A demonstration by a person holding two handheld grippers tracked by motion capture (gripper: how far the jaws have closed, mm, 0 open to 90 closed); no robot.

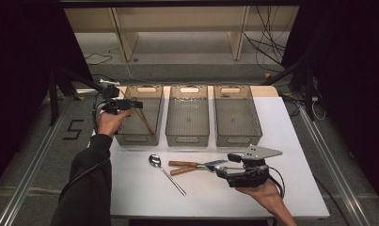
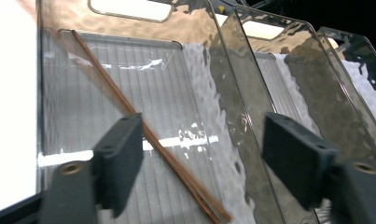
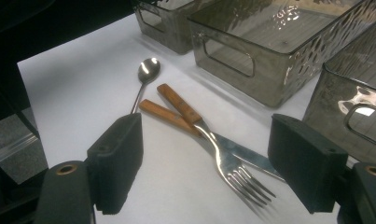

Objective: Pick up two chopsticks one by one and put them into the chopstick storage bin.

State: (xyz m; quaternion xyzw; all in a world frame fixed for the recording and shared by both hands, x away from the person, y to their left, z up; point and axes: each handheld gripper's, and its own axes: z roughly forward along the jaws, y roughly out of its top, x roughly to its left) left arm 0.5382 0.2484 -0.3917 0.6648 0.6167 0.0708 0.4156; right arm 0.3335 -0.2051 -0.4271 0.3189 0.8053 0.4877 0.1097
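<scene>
A pair of thin brown chopsticks (image 1: 145, 117) lies slanted inside the left clear bin (image 1: 139, 136). My left gripper (image 1: 130, 104) hovers over that bin, open; in the left gripper view the chopsticks (image 2: 129, 109) run across the bin floor beneath the parted jaws of the left gripper (image 2: 202, 154), untouched. On the white mat a wooden-handled fork (image 3: 223, 163) crosses a wooden-handled knife (image 3: 167, 114), with a steel spoon (image 3: 147, 70) beyond them. My right gripper (image 1: 225, 165) sits low at the fork's tines, open, its jaws standing on either side of the fork and knife without pressing them.
Three clear bins stand in a row at the back of the mat; the middle bin (image 1: 187, 136) and the right bin (image 1: 237, 137) hold nothing visible. The spoon (image 1: 166, 173) lies diagonally near the mat's front. Cables and a wooden shelf frame lie behind the table.
</scene>
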